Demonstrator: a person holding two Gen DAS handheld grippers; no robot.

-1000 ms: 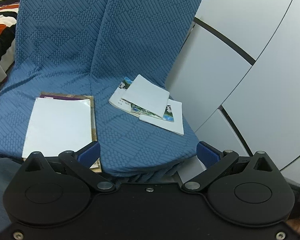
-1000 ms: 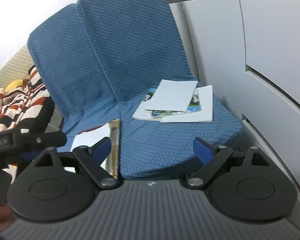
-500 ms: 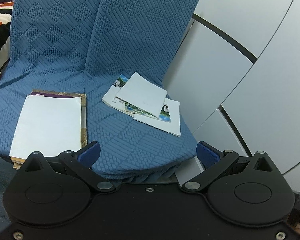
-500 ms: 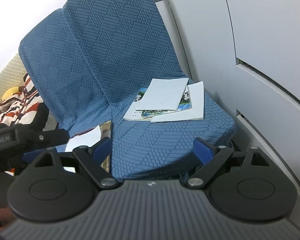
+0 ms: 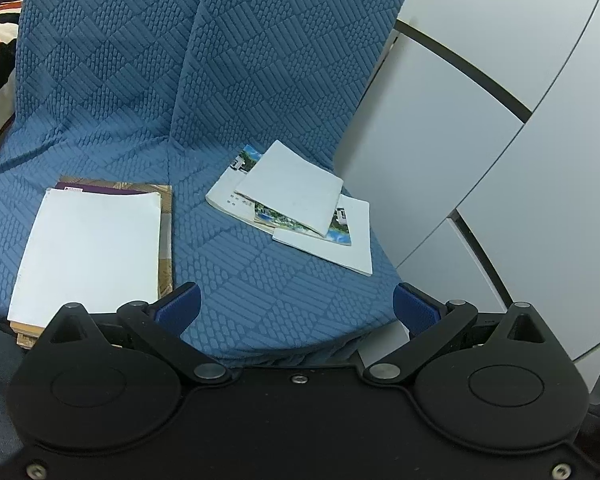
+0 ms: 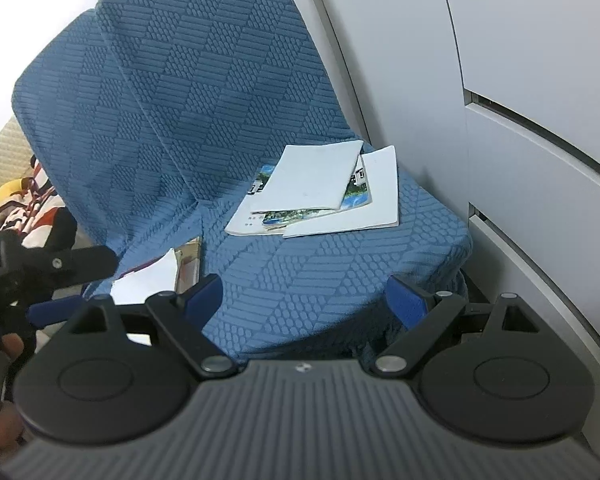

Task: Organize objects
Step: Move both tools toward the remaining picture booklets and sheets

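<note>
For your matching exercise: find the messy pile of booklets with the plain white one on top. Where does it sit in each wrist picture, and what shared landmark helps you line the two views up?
Left wrist view: the messy pile of booklets lies just right of centre on the seat.
Right wrist view: the pile lies centre-right, near the seat's right edge.
Shared landmark: the crease in the blue seat cover, just left of the pile.

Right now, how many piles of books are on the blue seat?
2. A neat stack lies on the seat's left side, and a messy pile sits on the right, near the white wall. How many books each holds stays partly hidden.
</note>
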